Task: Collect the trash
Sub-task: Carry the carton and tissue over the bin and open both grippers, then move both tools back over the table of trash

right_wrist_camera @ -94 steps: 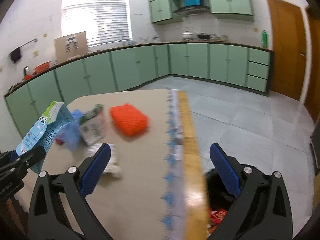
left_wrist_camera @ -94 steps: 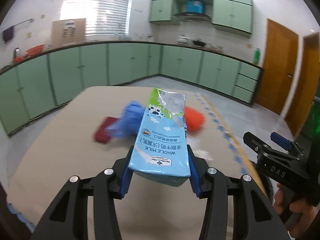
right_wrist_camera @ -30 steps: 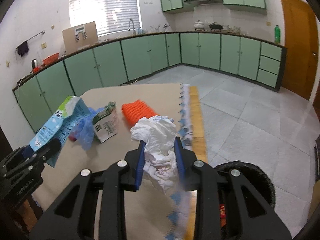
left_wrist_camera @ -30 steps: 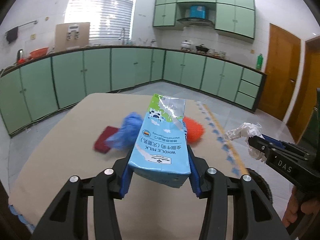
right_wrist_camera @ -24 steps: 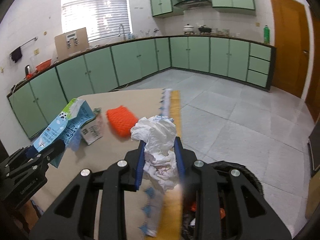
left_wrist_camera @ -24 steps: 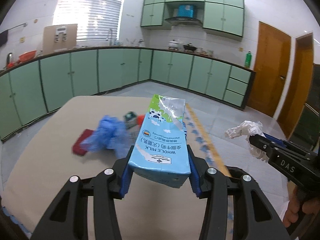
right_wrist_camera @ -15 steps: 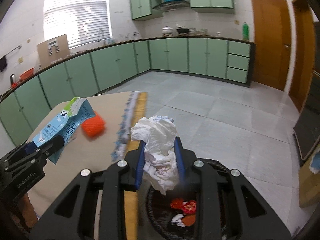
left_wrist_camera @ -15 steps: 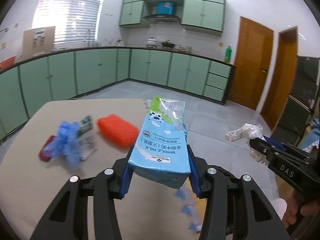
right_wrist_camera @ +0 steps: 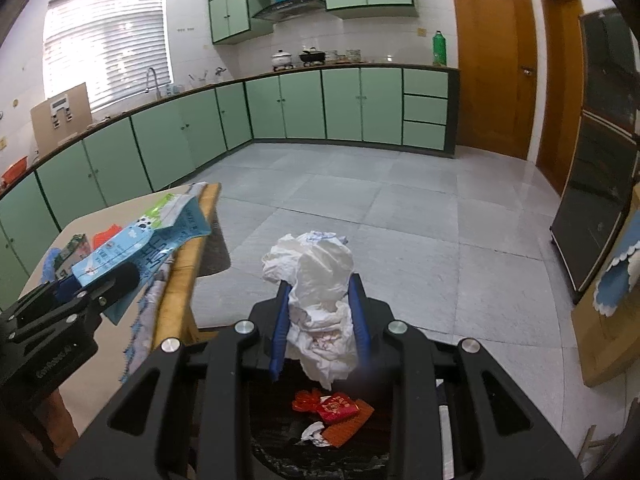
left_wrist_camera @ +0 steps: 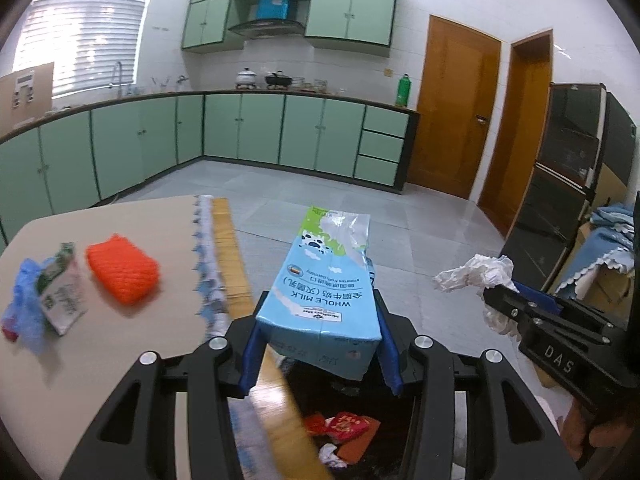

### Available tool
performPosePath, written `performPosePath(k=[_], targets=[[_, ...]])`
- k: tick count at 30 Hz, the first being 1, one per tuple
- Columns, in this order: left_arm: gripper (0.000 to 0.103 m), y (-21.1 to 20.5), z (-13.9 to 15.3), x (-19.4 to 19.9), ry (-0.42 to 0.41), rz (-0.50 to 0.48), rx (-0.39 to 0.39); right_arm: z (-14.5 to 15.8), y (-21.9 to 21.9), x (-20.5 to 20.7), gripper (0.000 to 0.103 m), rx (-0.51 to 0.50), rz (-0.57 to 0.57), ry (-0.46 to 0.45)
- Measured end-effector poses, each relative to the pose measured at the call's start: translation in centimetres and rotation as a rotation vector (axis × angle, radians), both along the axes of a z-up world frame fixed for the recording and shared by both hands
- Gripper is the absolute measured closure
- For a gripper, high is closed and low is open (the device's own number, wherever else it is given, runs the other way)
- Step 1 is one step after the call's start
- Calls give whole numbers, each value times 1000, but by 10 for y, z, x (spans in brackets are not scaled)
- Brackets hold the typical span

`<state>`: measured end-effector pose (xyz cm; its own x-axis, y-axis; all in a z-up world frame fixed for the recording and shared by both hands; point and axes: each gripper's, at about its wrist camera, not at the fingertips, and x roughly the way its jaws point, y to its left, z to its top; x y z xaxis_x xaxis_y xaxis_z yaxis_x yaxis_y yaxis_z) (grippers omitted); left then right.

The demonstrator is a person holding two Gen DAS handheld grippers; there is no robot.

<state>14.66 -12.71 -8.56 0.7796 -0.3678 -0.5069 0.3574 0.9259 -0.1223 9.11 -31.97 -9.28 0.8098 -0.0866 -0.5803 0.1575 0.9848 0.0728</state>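
On the table (left_wrist_camera: 100, 364) at the far left lie a blue glove (left_wrist_camera: 24, 308), a small green carton (left_wrist_camera: 64, 296) and an orange sponge (left_wrist_camera: 122, 272). Next, past the table edge, the left gripper (left_wrist_camera: 318, 344) squeezes a blue milk carton (left_wrist_camera: 324, 280) tight between its blue pads. Below it sits the black trash bin (right_wrist_camera: 320, 456) with red wrappers (right_wrist_camera: 336, 406) inside. Over the bin, on the right, the right gripper (right_wrist_camera: 320, 328) pinches a crumpled white paper (right_wrist_camera: 316, 280) between its two pads.
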Motion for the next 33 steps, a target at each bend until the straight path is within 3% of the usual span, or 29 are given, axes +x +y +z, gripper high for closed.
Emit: performPosePath(k=[19, 22, 24, 28, 33], targets=[[56, -71, -44, 43, 82, -89, 35, -60, -53, 8, 75, 37, -77, 90], [56, -77, -50, 45, 97, -100, 44, -65, -55, 11, 69, 32, -77, 98], [55, -78, -53, 48, 118, -109, 46, -68, -55, 12, 56, 25, -72, 103], [38, -75, -55, 49, 134, -113, 15, -73, -54, 10, 43, 8, -72, 109], [34, -64, -44, 46, 108, -106, -6, -71, -55, 7, 26, -3, -97, 96]])
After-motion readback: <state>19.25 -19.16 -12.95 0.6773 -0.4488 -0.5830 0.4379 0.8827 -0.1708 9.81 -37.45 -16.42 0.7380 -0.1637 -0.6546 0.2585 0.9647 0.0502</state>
